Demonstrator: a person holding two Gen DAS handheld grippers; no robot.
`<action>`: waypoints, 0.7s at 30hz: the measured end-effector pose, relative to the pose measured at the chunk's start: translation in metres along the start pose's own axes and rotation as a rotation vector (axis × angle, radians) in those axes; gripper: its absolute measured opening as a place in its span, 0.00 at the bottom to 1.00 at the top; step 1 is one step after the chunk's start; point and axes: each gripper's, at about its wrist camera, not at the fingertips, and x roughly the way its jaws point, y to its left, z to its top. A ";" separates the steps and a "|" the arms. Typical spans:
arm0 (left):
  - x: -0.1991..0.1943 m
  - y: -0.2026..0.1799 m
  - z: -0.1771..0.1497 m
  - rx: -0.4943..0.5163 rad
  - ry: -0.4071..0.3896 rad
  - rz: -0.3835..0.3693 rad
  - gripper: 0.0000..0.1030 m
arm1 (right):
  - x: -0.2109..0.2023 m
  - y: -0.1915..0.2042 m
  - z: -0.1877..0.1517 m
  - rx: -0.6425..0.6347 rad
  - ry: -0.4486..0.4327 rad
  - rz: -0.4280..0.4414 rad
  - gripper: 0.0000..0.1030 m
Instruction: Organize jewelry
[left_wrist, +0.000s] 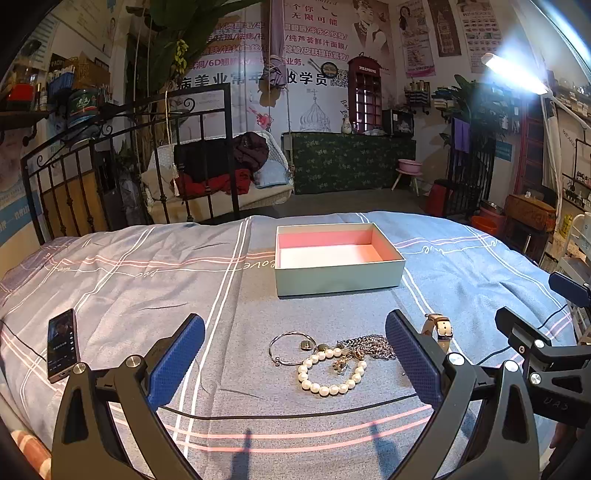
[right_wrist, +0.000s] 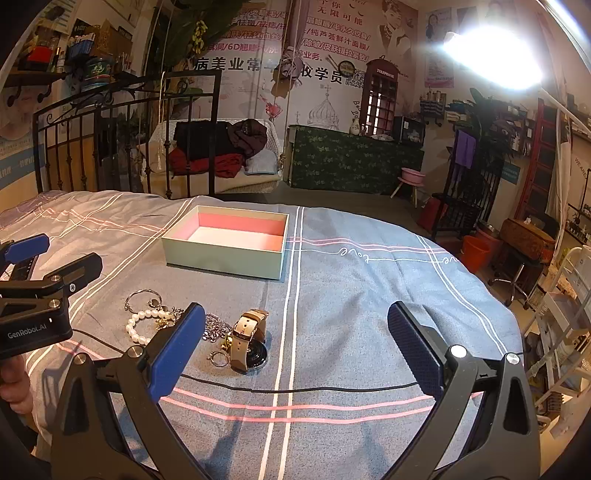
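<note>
An open pale-green box (left_wrist: 338, 281) with a pink inside sits empty on the bed; it also shows in the right wrist view (right_wrist: 221, 264). Nearer lie a pearl bracelet (left_wrist: 330, 388) (right_wrist: 142, 318), a silver bangle (left_wrist: 279, 347) (right_wrist: 142, 294), a silver chain (left_wrist: 369, 345) (right_wrist: 216, 328) and a watch with a beige strap (right_wrist: 248, 338) (left_wrist: 439, 328). My left gripper (left_wrist: 295, 354) is open above the jewelry, holding nothing. My right gripper (right_wrist: 295, 347) is open just right of the watch, holding nothing.
A phone (left_wrist: 62, 345) lies on the bed at the left. A black cable (left_wrist: 295, 413) crosses the striped bedcover (left_wrist: 147, 280) in front of the jewelry. A black iron bed frame (left_wrist: 129, 155) stands at the far edge. The bed drops off at the right (right_wrist: 509, 295).
</note>
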 end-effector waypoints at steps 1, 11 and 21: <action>0.000 0.000 0.000 0.002 -0.003 0.001 0.94 | 0.000 0.000 0.000 0.000 0.000 0.000 0.95; -0.003 0.003 -0.001 -0.022 -0.021 -0.012 0.94 | -0.012 -0.004 0.003 0.022 -0.046 0.002 0.95; -0.006 0.003 -0.002 -0.026 -0.023 -0.009 0.94 | -0.017 -0.003 0.004 0.023 -0.057 0.014 0.95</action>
